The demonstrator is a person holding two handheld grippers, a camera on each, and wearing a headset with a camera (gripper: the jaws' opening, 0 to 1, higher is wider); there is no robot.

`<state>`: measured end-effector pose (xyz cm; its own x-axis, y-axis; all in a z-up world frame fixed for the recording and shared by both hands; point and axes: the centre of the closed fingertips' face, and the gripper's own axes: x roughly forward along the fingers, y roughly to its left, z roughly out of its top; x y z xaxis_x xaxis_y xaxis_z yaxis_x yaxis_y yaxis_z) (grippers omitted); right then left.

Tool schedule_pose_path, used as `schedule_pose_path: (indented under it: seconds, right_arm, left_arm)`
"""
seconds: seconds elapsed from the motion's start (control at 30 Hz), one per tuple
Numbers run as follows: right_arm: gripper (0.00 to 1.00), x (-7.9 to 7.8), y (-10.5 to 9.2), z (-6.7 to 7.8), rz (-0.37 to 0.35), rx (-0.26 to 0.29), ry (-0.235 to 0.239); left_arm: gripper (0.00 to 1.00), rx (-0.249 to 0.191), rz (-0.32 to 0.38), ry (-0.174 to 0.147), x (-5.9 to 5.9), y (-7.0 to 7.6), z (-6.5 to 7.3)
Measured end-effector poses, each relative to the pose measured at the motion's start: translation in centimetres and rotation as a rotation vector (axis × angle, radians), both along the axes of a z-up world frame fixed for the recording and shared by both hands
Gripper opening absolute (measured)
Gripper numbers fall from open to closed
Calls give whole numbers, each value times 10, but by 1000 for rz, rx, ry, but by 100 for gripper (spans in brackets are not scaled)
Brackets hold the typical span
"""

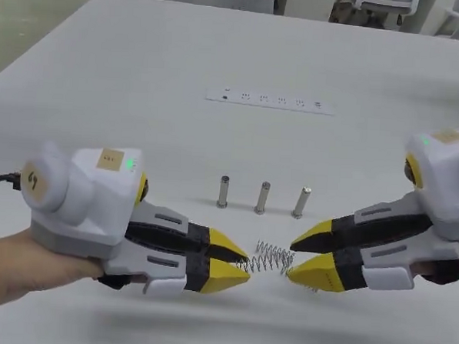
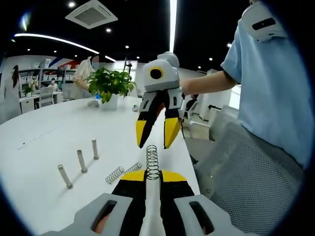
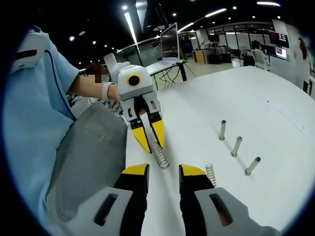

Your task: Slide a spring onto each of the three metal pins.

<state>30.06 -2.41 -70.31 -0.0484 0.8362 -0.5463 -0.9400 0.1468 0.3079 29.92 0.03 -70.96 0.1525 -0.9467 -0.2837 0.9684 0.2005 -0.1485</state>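
**Minding the handover near the table's edge**

Your left gripper (image 1: 247, 267), white-bodied with black jaws tipped in yellow, is pinched closed on one end of a coiled steel-wire spring (image 1: 271, 257). The spring sticks straight out from the tips and looks to be lifted off the surface. Your right gripper (image 1: 289, 261) faces it with its jaws spread wide. The spring's free end sits between those tips, but nothing is clamped there.

Just beyond, three short upright metal pins (image 1: 263, 198) stand in a row on the white table (image 1: 142, 75), all bare. A second loose spring (image 3: 210, 174) lies just beside your right jaws.

Judging from this, the main risk is the spring itself. Held by one end, it can bend or flick free if your right jaws close on its coils off-centre. It could also snag on a pin top if you bring it in tilted. I cannot tell whether the pins are fixed, so a sideways brush could tip them.

You are working close to the table's near edge, with a grey mesh chair (image 2: 246, 187) just past it, and a dropped spring could roll off there. Past the pins the top is open as far as the power-socket strip (image 1: 268, 101), so steer your moves that way.
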Motion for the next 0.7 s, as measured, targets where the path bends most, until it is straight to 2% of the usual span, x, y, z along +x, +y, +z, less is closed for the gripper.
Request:
schedule_pose_path:
  seconds: [0.33,0.7]
  right_arm:
    - [17,-7,5,-1,34,9,49]
    - [11,-10,9,0,57,11,50]
  left_arm:
    - [2,-8,-13,2,-2,-1,3]
    - [2,-5,-31,6,-6,-1,3]
